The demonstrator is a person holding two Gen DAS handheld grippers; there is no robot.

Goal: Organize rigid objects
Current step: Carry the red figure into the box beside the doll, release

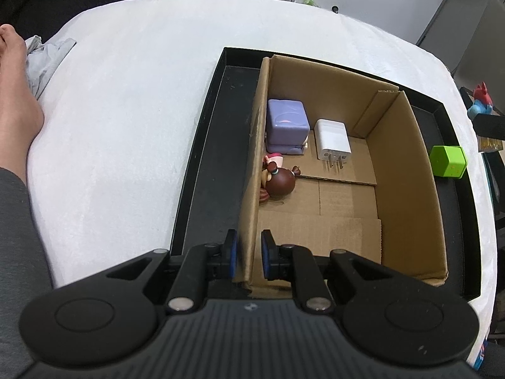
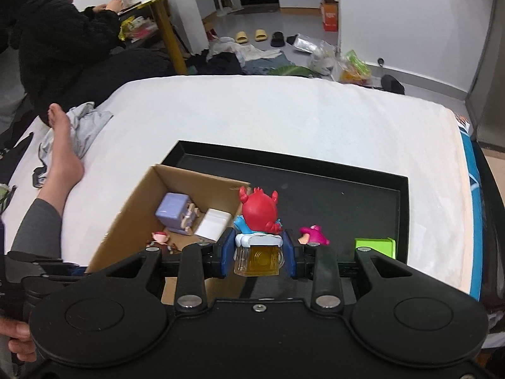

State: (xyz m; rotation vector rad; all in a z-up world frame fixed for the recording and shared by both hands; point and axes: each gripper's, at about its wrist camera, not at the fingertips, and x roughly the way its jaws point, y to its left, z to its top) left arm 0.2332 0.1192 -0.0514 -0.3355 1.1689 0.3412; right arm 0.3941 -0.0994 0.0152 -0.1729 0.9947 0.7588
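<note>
- Right gripper (image 2: 258, 254): fingers clenched on glossy red crab figurine (image 2: 259, 213) with amber base.
- Left gripper (image 1: 249, 254): fingers pinching cardboard box (image 1: 252, 170) wall.
- Right view only: pink toy (image 2: 312, 233), at 3 o'clock from figurine.

The cardboard box (image 1: 407, 170) is matt brown corrugated paperboard. Inside it, the purple cube (image 1: 287, 120) and the white charger (image 1: 333, 139) look like smooth, glossy plastic. Around the box, the black tray (image 1: 208, 170) is matt, resting on soft white cloth (image 1: 126, 126).
</note>
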